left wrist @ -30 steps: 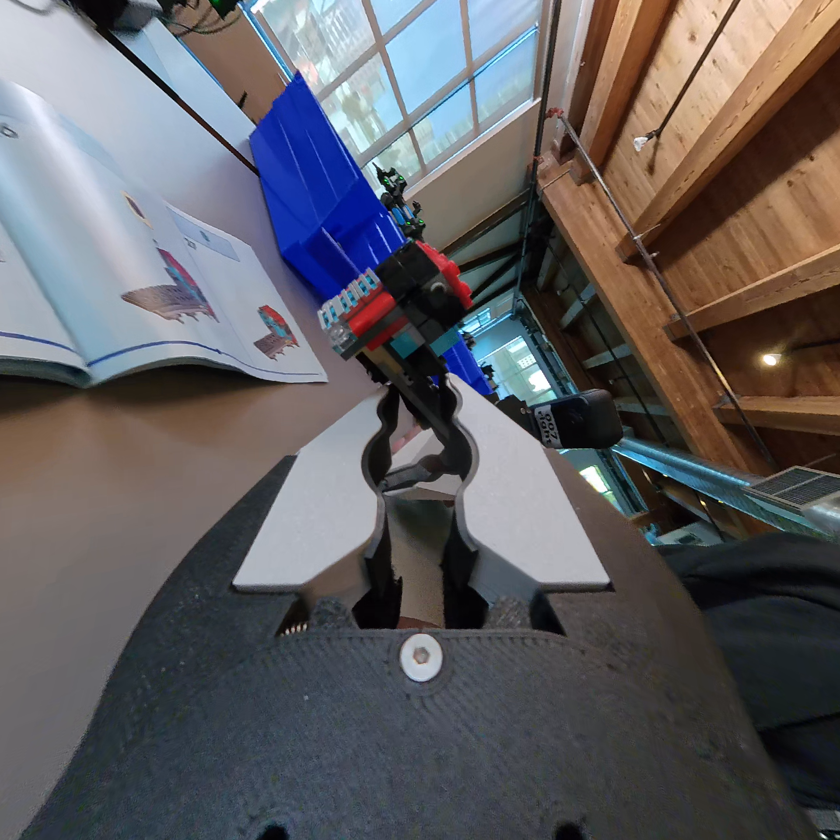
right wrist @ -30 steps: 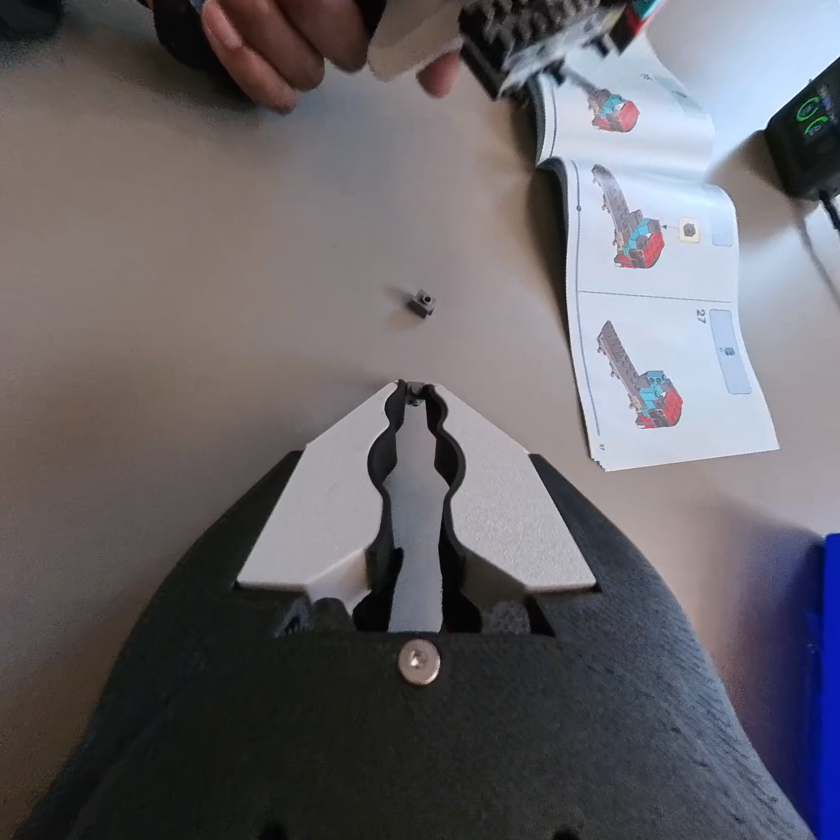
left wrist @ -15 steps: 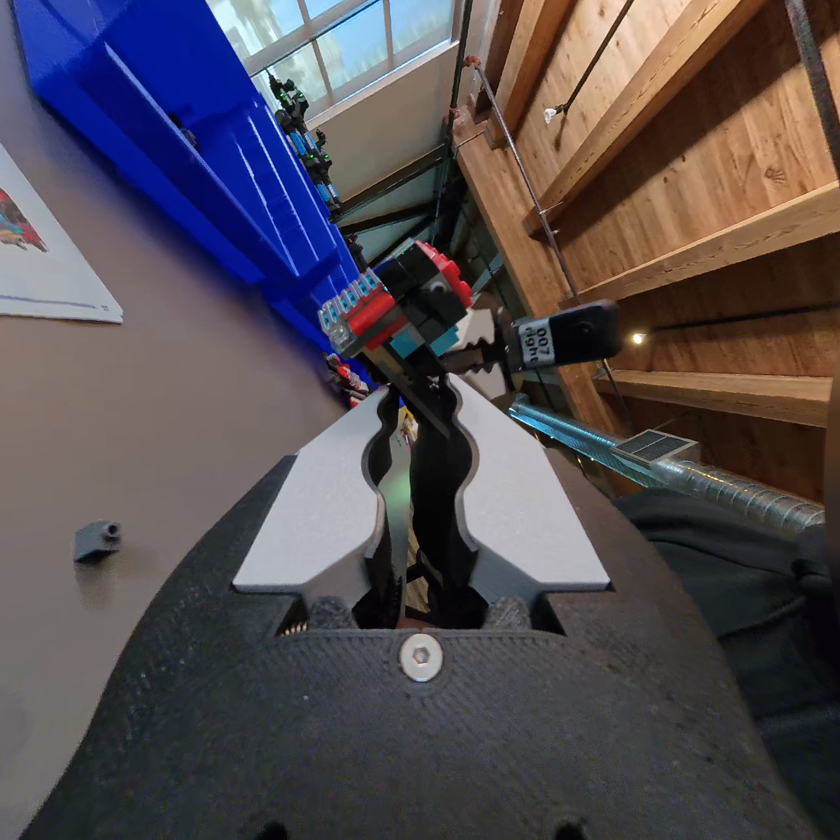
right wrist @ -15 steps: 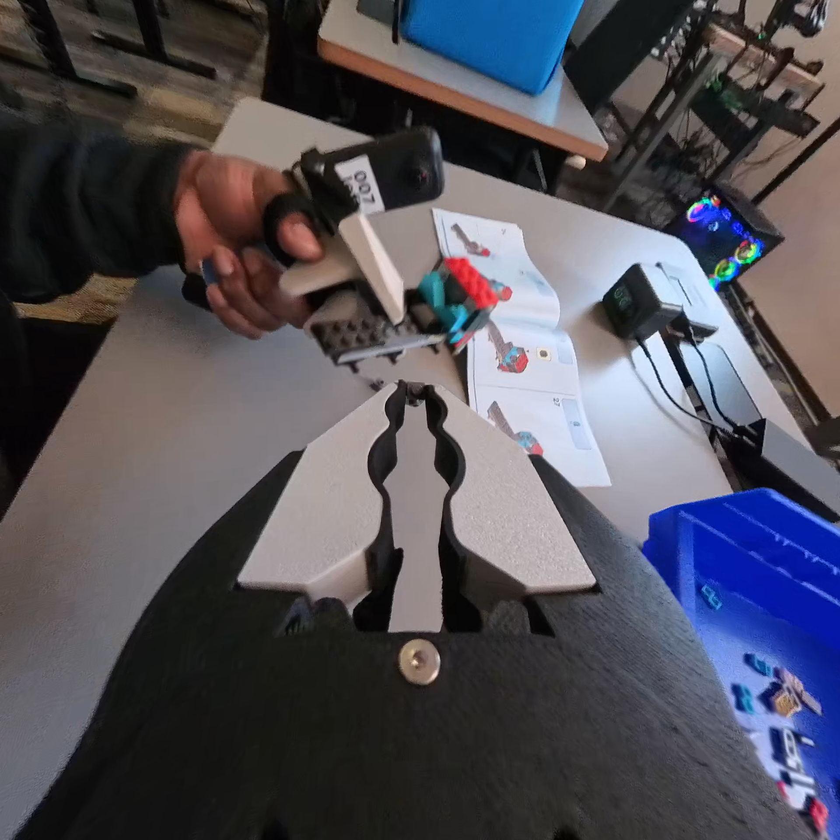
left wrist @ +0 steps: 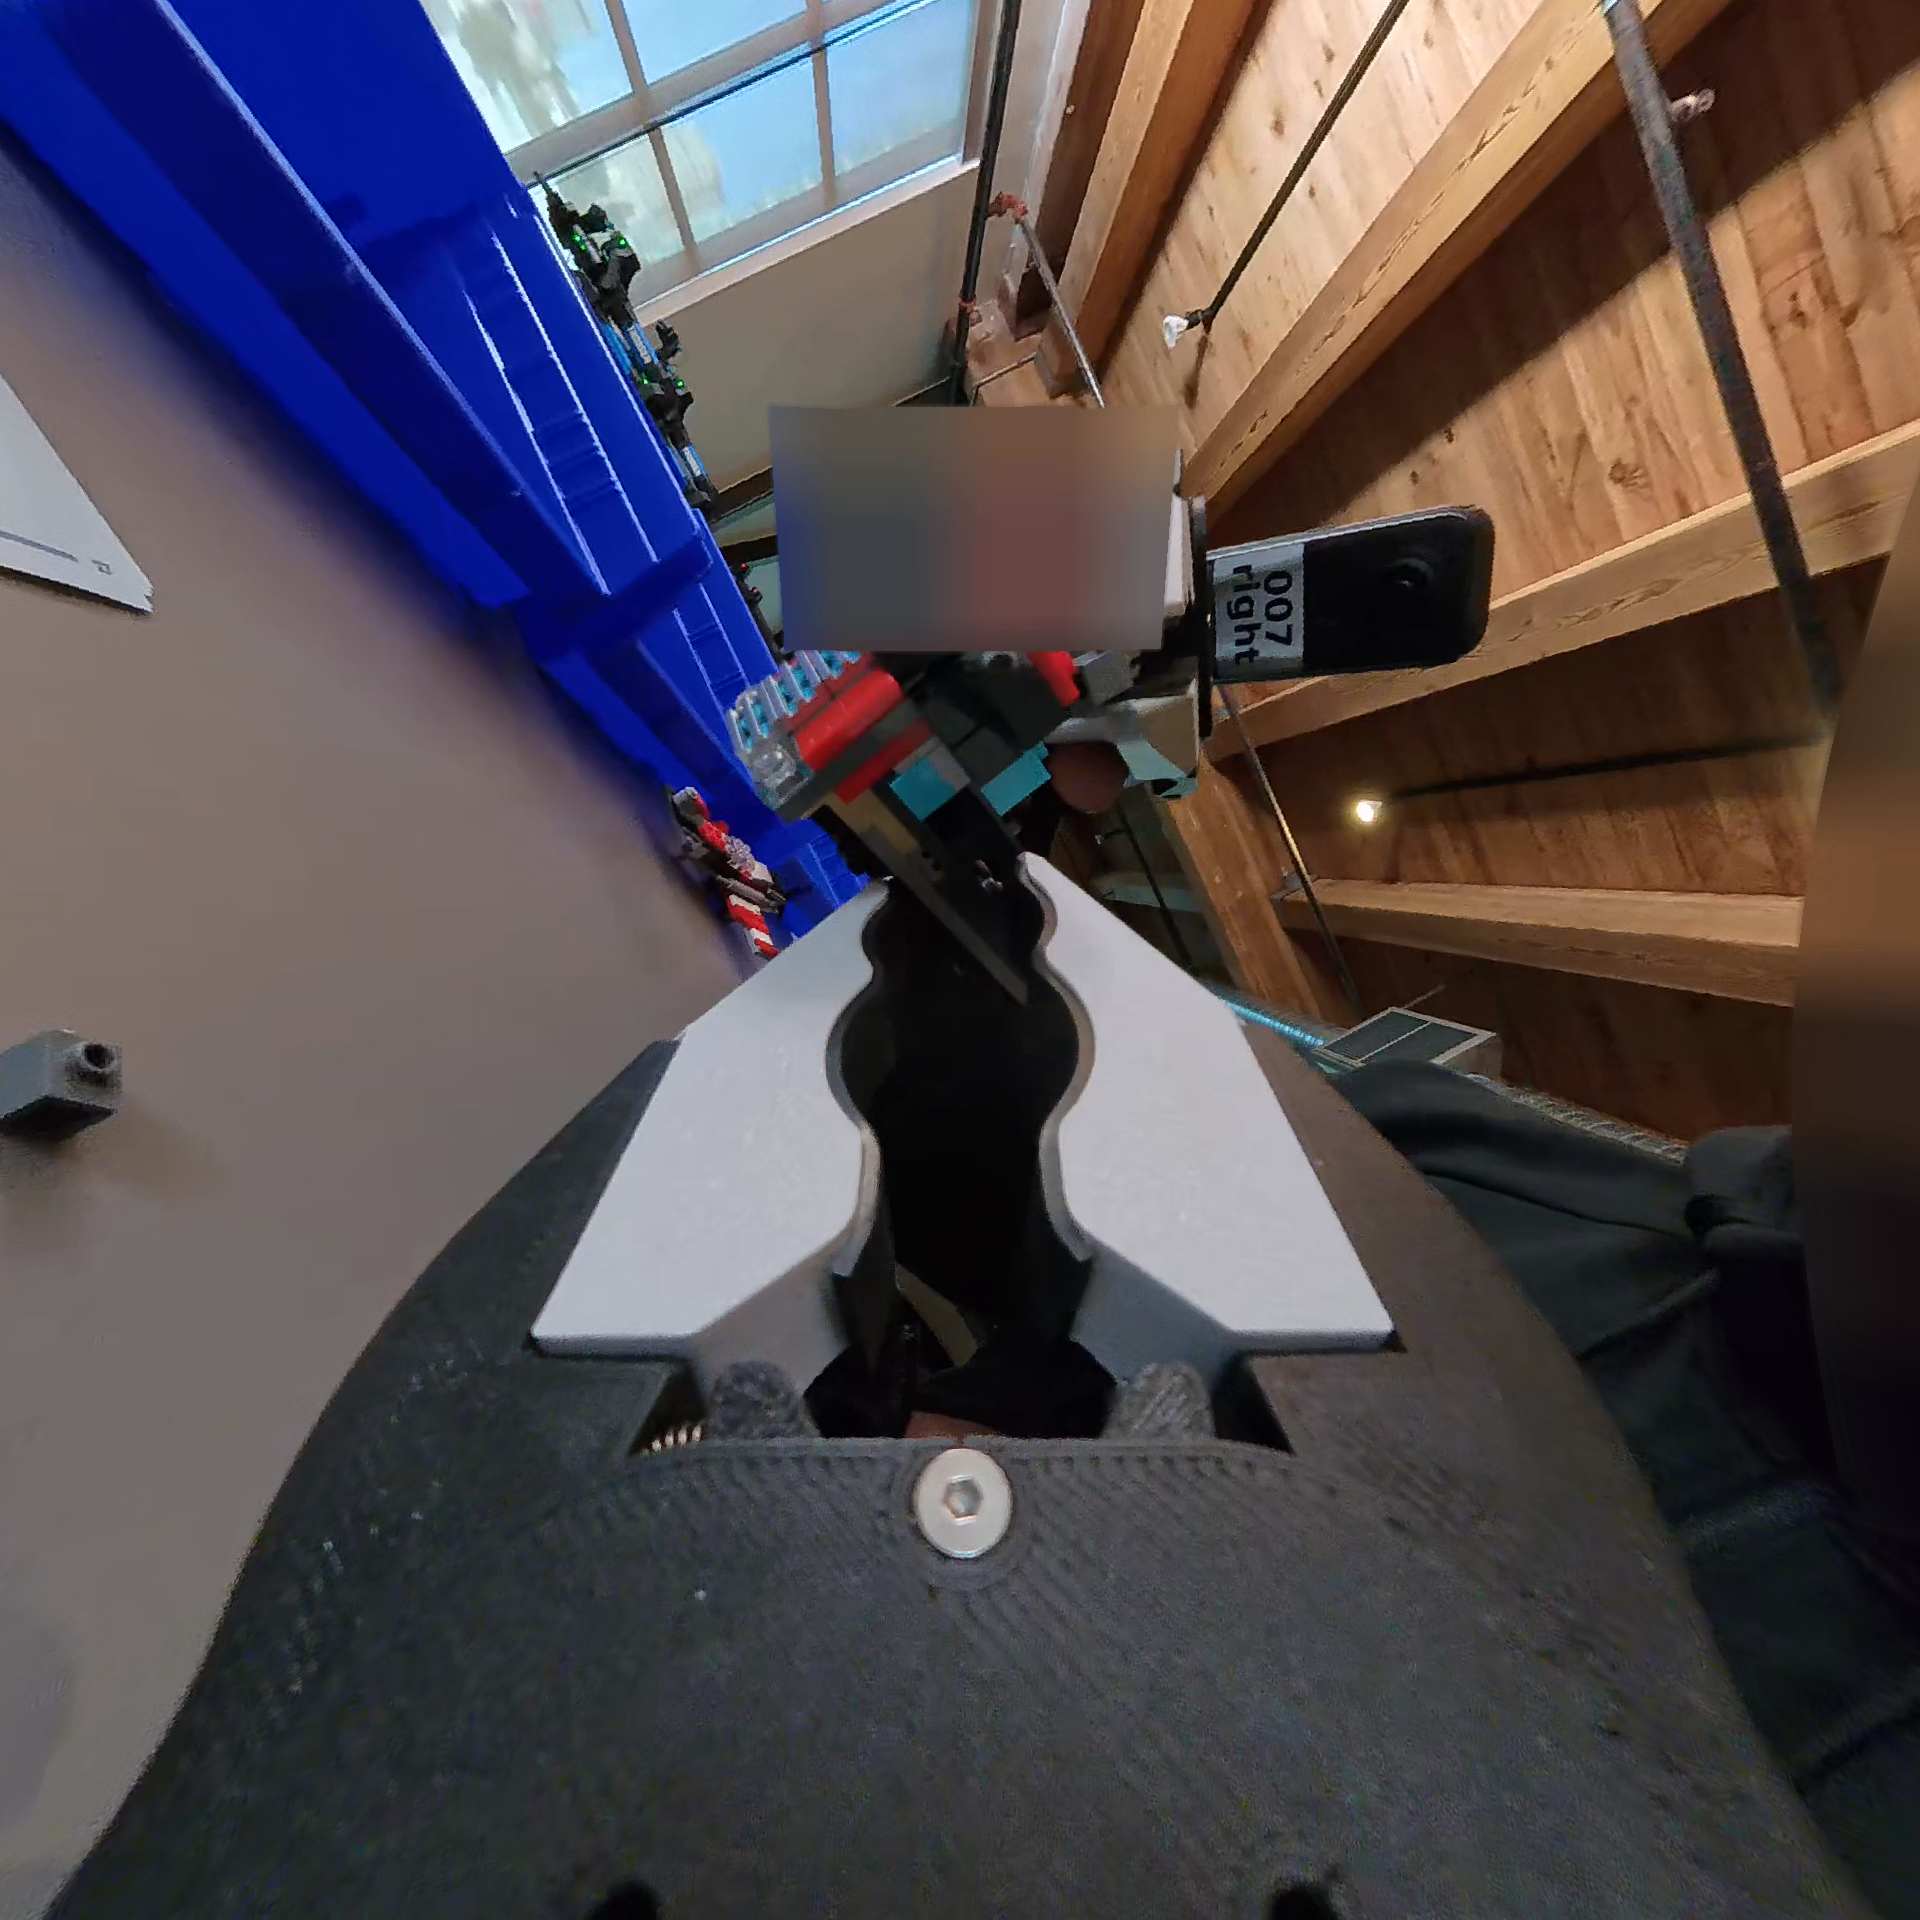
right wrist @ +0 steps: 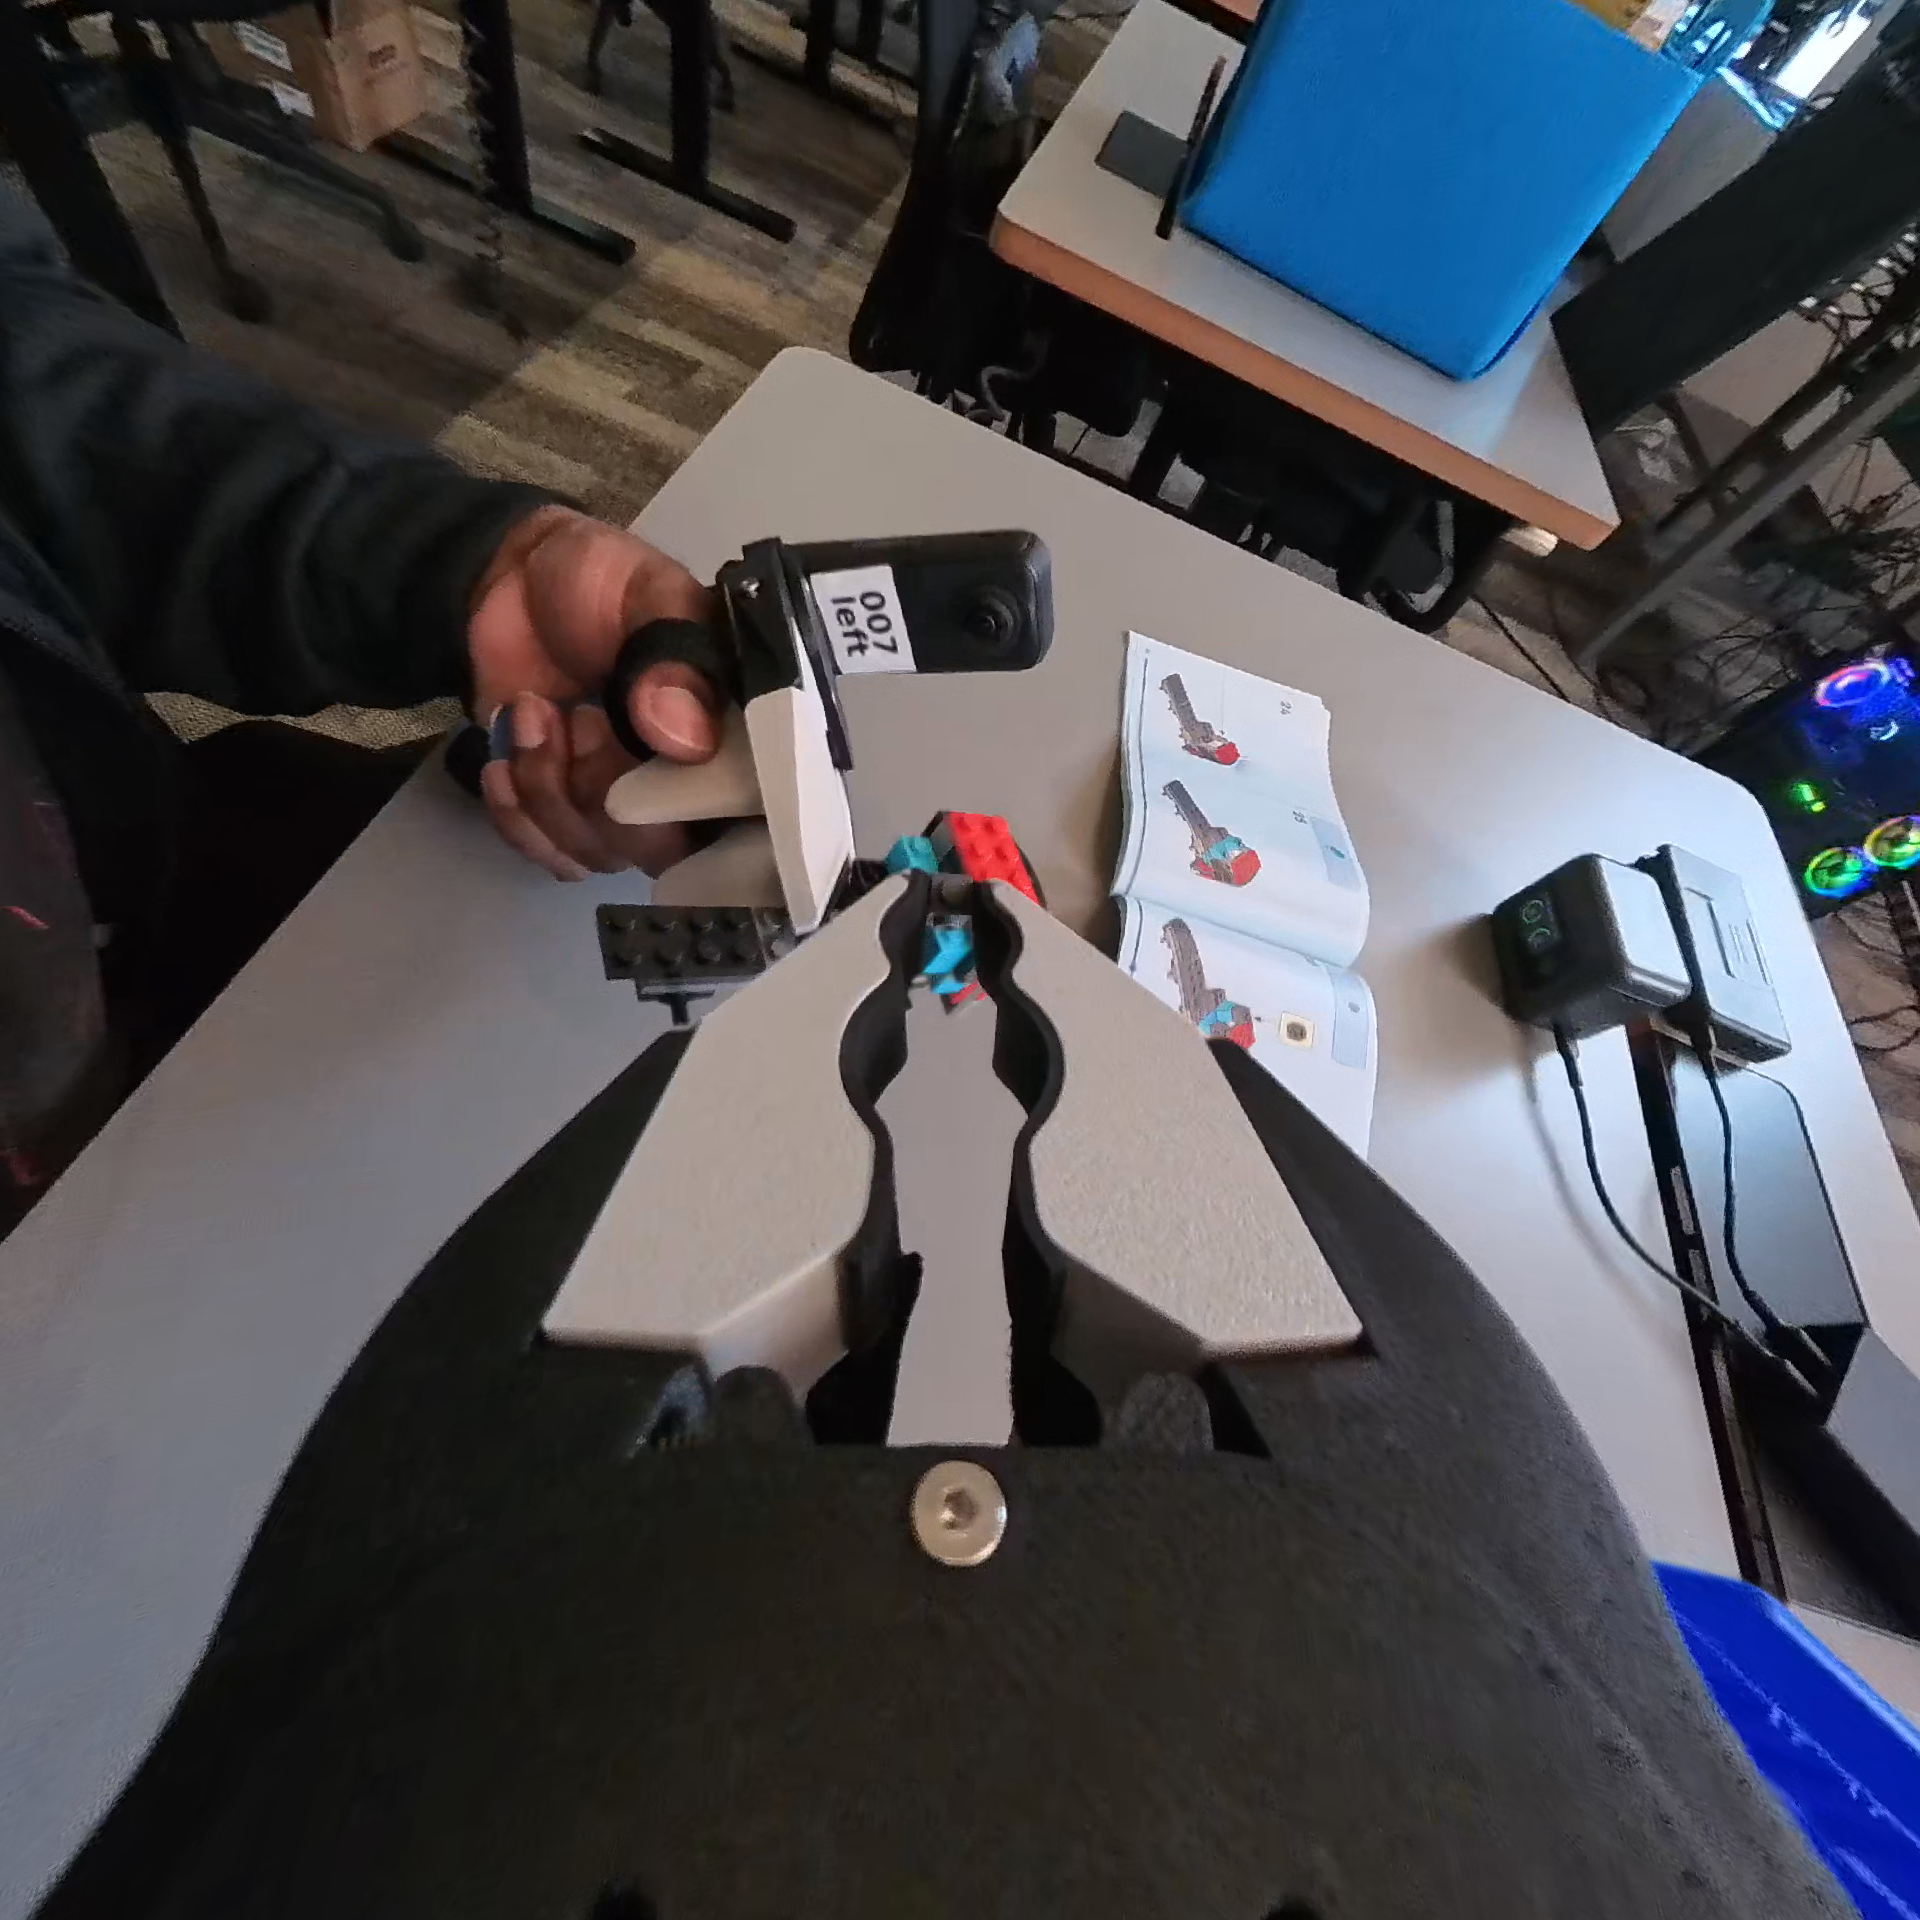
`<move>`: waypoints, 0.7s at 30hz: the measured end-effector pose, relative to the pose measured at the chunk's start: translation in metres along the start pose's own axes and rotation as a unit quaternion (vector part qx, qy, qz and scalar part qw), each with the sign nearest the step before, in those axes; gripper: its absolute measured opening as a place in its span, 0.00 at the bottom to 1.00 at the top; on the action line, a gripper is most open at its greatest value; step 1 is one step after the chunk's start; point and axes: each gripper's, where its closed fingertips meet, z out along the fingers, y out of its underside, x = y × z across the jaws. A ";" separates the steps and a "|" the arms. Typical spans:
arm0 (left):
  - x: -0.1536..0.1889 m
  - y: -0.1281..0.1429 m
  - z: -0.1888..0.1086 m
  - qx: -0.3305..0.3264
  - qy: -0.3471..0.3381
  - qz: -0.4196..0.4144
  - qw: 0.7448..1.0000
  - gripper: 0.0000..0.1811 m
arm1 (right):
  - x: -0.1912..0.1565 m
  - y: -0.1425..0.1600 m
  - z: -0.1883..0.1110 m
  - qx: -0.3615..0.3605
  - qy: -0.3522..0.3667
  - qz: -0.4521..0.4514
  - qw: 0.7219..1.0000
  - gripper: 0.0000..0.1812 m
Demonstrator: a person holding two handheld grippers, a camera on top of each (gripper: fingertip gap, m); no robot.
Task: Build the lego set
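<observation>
Lego model [right wrist: 821, 925], a partly built black, red and teal vehicle, is held in the air above the grey table [right wrist: 312, 1195], at the middle of the right wrist view. The left gripper [right wrist: 800, 883] is clamped on the model's black studded plate, a hand [right wrist: 582, 696] squeezing its handle. The right gripper [right wrist: 951, 896] is closed on a small grey piece [right wrist: 951, 894], its tips meeting the model's red and teal end. The step appears to be pressing this piece onto the model; the next move likely calls for lining up the studs, then pushing firmly while the left gripper braces. An open instruction booklet [right wrist: 1236, 862] lies just right of the model. A second small grey piece [left wrist: 57, 1075] lies on the table, well apart, at the left in the left wrist view.
</observation>
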 end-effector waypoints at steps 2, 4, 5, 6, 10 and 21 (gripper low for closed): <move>-0.001 -0.001 -0.002 0.001 0.001 -0.002 1.000 0.10 | 0.002 -0.002 0.005 0.001 -0.005 0.002 1.000 0.05; -0.001 -0.001 -0.002 0.003 0.006 -0.007 1.000 0.11 | 0.003 -0.002 0.009 -0.001 -0.005 -0.001 1.000 0.05; -0.001 -0.001 -0.002 0.002 0.008 -0.008 1.000 0.11 | 0.003 0.000 0.010 -0.002 -0.006 -0.001 1.000 0.05; -0.001 0.000 -0.002 0.001 0.009 -0.009 1.000 0.10 | 0.003 0.001 0.011 -0.002 -0.005 -0.001 1.000 0.05; -0.004 0.000 0.000 0.003 0.017 -0.021 1.000 0.11 | 0.003 0.004 0.012 -0.005 -0.003 0.000 1.000 0.05; -0.006 -0.004 -0.004 0.014 0.025 -0.034 0.999 0.10 | 0.004 0.015 0.018 -0.028 0.004 -0.007 1.000 0.05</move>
